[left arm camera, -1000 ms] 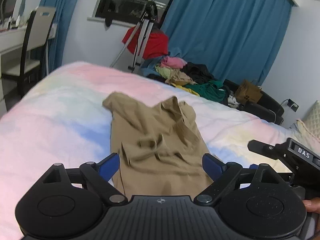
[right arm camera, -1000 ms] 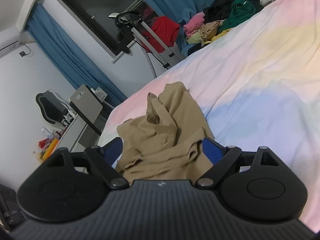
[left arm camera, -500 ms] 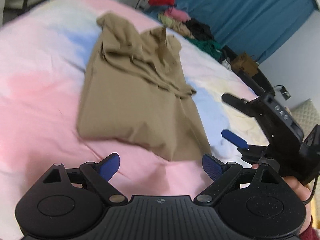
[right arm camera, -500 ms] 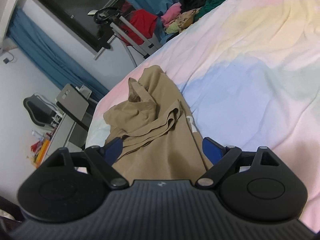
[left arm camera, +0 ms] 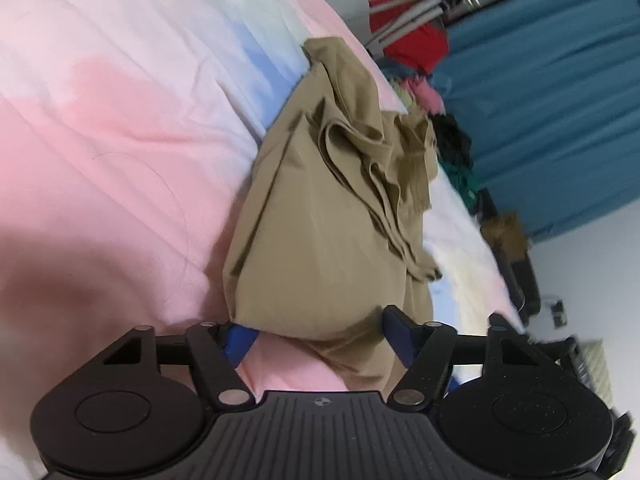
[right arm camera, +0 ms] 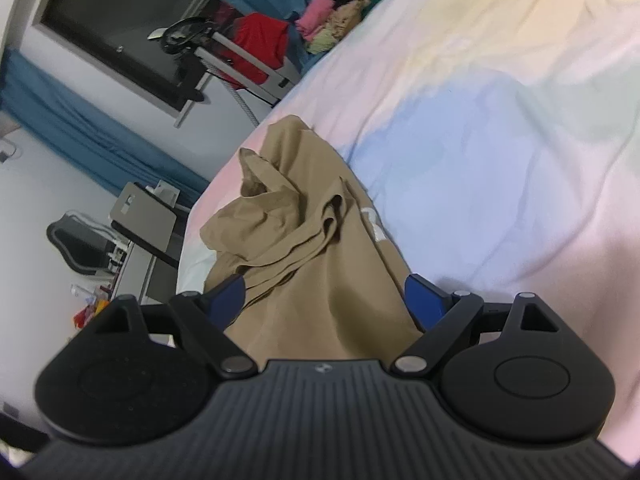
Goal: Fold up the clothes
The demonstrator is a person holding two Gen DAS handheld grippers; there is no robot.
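A tan garment (left arm camera: 320,240) lies crumpled on the pastel bedsheet (left arm camera: 120,120), its near part fairly flat, its far part bunched into folds. My left gripper (left arm camera: 316,330) is open, its blue pads either side of the garment's near hem, low over the bed. In the right wrist view the same garment (right arm camera: 312,272) runs away from my right gripper (right arm camera: 324,300), which is open with the cloth between its blue pads. A small white label (right arm camera: 374,224) shows on the garment's right edge.
A pile of mixed clothes (right arm camera: 340,12) lies beyond the far end of the bed. A red cloth hangs on a metal stand (right arm camera: 256,52) by the dark window. Blue curtains (left arm camera: 560,100) hang behind. A desk and chair (right arm camera: 136,236) stand beside the bed.
Both grippers have dropped and moved in toward the garment's near hem. The left view has tilted and come close; the garment now reaches between both pairs of pads.
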